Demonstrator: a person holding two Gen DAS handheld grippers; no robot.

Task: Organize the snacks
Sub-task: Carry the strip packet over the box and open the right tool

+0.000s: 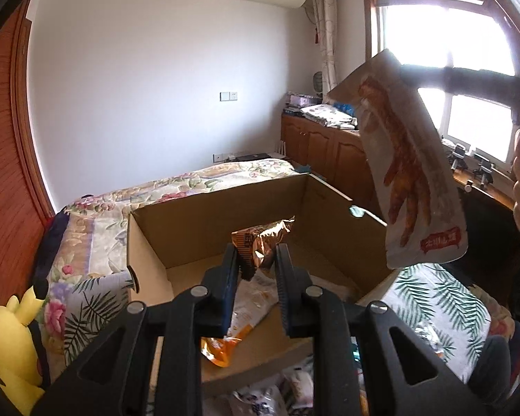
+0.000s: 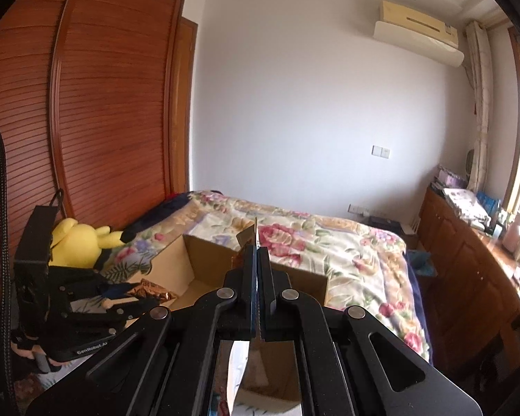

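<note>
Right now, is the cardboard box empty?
No, the cardboard box already holds a pale packet and an orange one on its floor.

Daylight from blown-out window (image 1: pixel 468 79), soft shadows, strong fisheye bend and dark vignette at edges

Yellow plush toy (image 1: pixel 14 350) cut by frame edge; packet lettering (image 1: pixel 439 242) illegible.

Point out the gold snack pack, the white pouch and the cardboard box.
Gold pack (image 1: pixel 265 239): left wrist view, crinkled foil middle.
White pouch (image 1: pixel 409 159): left wrist view, printed front.
Box (image 1: pixel 218 222): left wrist view, inner far wall.
</note>
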